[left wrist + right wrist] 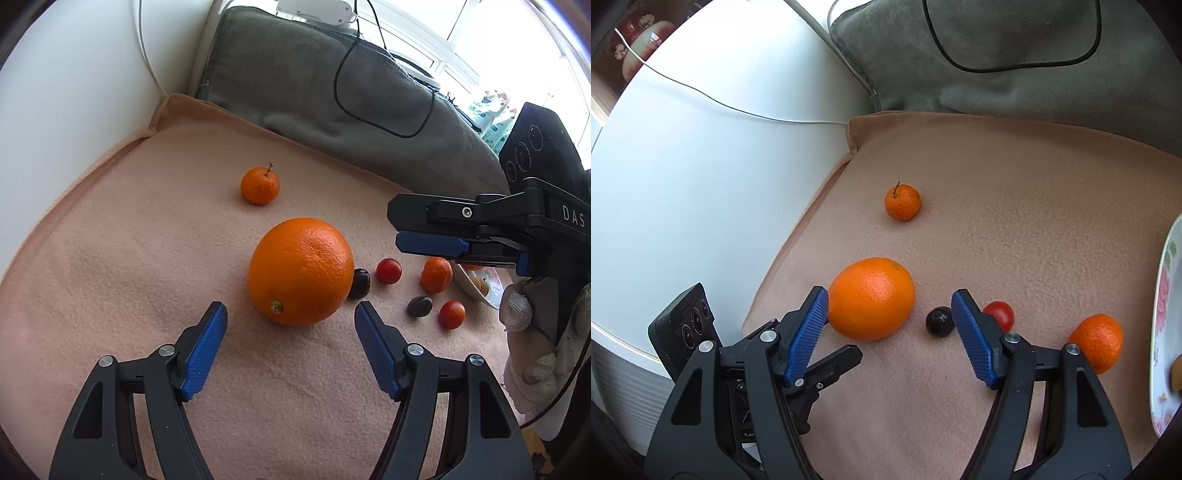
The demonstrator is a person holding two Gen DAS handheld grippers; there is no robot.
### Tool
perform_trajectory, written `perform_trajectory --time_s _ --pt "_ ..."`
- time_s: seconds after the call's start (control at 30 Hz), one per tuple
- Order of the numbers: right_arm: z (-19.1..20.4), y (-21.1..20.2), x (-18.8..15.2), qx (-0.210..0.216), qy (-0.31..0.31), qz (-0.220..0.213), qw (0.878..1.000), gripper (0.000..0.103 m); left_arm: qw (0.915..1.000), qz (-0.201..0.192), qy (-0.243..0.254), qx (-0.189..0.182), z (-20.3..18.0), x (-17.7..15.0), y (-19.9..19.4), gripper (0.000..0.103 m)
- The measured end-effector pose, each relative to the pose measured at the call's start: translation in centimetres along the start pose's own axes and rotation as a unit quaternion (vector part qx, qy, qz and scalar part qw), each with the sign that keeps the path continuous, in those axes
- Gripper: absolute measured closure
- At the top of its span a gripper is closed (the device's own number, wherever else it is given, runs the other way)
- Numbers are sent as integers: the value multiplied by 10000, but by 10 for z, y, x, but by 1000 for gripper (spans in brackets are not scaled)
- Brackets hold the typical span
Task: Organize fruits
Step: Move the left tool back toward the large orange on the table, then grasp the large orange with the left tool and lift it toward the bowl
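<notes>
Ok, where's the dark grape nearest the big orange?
Left wrist view: the grape touches the right side of the orange, with a cherry tomato just right of it.

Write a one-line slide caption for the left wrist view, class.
Open left gripper faces a large orange on a peach blanket, with small fruits scattered and the right gripper at right.

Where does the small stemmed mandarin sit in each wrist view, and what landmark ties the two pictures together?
Left wrist: small stemmed mandarin above centre, beyond the large orange.
Right wrist: mandarin at centre, above the large orange.
Shared landmark: the folded corner of the peach blanket against the grey cushion.
</notes>
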State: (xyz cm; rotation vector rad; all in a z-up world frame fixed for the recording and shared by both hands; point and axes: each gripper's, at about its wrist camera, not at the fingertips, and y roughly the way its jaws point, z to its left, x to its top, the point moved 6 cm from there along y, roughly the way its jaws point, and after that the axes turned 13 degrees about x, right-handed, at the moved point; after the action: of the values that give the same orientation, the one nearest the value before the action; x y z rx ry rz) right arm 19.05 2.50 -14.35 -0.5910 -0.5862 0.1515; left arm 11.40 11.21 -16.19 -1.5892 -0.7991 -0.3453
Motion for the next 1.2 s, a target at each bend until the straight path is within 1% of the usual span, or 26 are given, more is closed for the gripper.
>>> perform_trajectory --time_s 0.13,0.27,0.5,0.77,0.97,1.2 --pt "2 17 3 191 76 164 9997 31 9998 105 -161 -108 5 1 5 31" --pt "3 33 4 268 118 305 9991 31 9995 137 -252 -159 8 4 7 32" --pt "1 49 2 265 199 418 9986 31 9995 175 -206 -180 7 5 11 32" --pt "-4 52 0 250 223 465 9984 31 9995 180 -149 -197 4 7 12 32" --pt "-4 56 0 224 175 471 9985 33 9993 192 -77 -320 -1 8 12 44" --pt "-2 54 0 188 93 404 9990 33 9995 143 -119 -271 -4 8 8 45"
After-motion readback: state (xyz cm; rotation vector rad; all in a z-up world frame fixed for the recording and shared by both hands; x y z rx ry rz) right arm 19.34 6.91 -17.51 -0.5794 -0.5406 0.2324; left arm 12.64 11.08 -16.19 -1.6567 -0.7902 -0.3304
